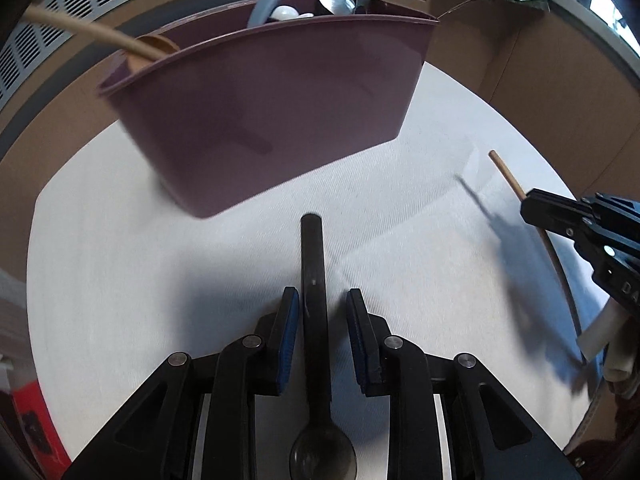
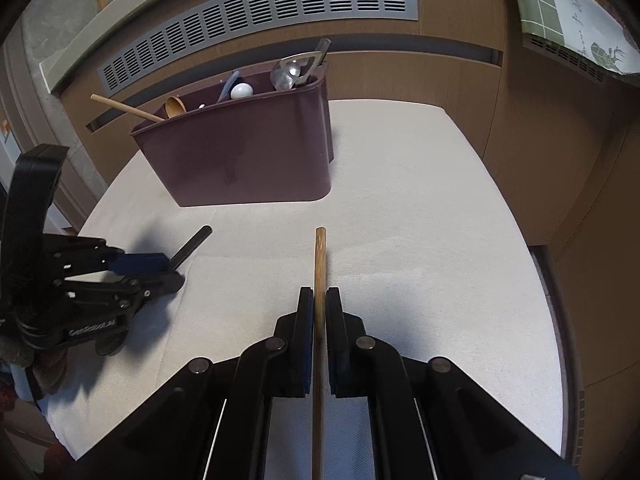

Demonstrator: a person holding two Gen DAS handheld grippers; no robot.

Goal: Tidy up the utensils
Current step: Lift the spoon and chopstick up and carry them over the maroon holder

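Note:
A black spoon [image 1: 314,264] appears to lie on the white cloth [image 1: 400,208], handle pointing away and bowl near the camera. My left gripper [image 1: 322,294] straddles the handle with its jaws open; a gap shows beside the right pad. The right wrist view has this gripper [image 2: 174,270] at the left, the spoon handle [image 2: 194,242] poking out past its fingers. My right gripper [image 2: 320,292] is shut on a thin wooden stick [image 2: 320,256], lifted off the cloth; its rear end is hidden. The left wrist view shows that gripper [image 1: 528,206] and the wooden stick [image 1: 506,172] at the right.
A maroon utensil holder [image 2: 248,160] stands at the back of the cloth, holding a wooden spoon [image 2: 128,110], a white spoon, a metal spoon [image 2: 284,74] and others. Brown cabinet walls and a grey vent grille [image 2: 260,12] surround the table. Green patterned paper [image 2: 560,12] hangs at top right.

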